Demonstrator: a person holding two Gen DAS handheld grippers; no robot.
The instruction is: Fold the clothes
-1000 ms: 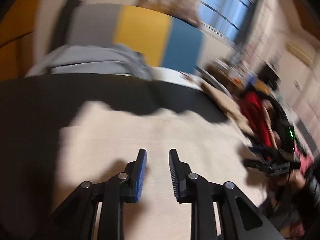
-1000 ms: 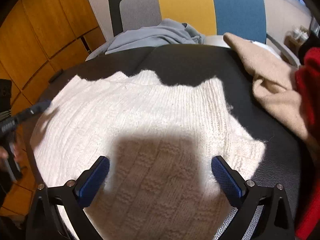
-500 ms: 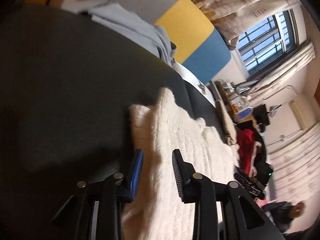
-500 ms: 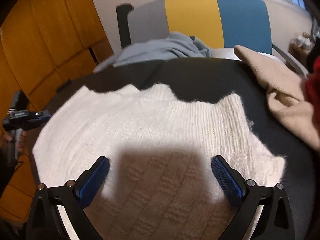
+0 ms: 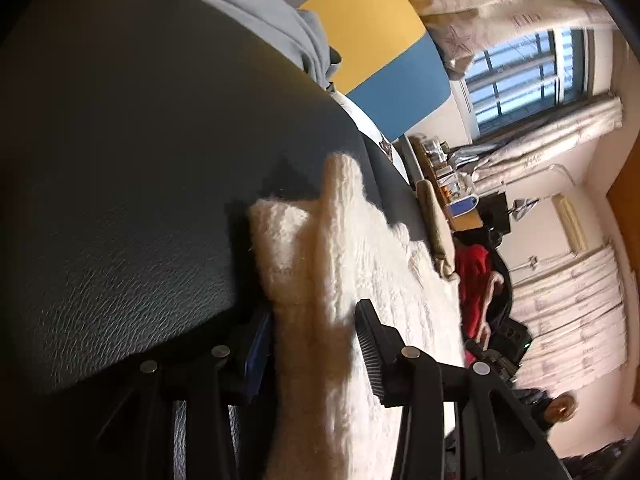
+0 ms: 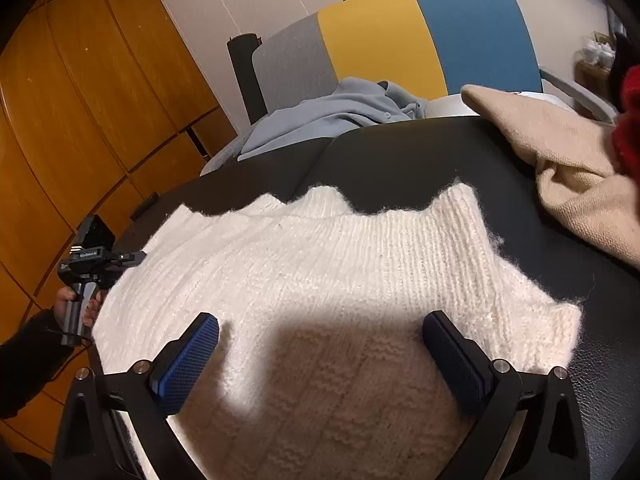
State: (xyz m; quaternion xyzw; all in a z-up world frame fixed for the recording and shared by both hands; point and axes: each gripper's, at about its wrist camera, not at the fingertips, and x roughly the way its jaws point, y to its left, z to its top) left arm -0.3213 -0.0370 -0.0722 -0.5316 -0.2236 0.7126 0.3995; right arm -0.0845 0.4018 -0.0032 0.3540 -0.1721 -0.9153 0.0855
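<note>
A white knitted sweater (image 6: 320,280) lies spread flat on a black leather surface (image 6: 400,160). My right gripper (image 6: 320,354) is wide open and hovers above the sweater's near part. My left gripper (image 5: 312,340) is at the sweater's left edge (image 5: 296,264), tilted on its side; its jaws stand apart with the knit edge between them. The left gripper also shows in the right wrist view (image 6: 100,260), at the sweater's left edge, held by a hand.
A beige garment (image 6: 568,160) and a red one (image 6: 628,120) lie at the right. A grey-blue garment (image 6: 340,116) lies behind, against a grey, yellow and blue backrest (image 6: 400,36). Wooden cabinets (image 6: 80,120) stand at the left.
My left gripper has swung from over the sweater to its left edge and rolled sideways, and the knit edge now sits between its jaws. My right gripper has pulled back slightly, staying open.
</note>
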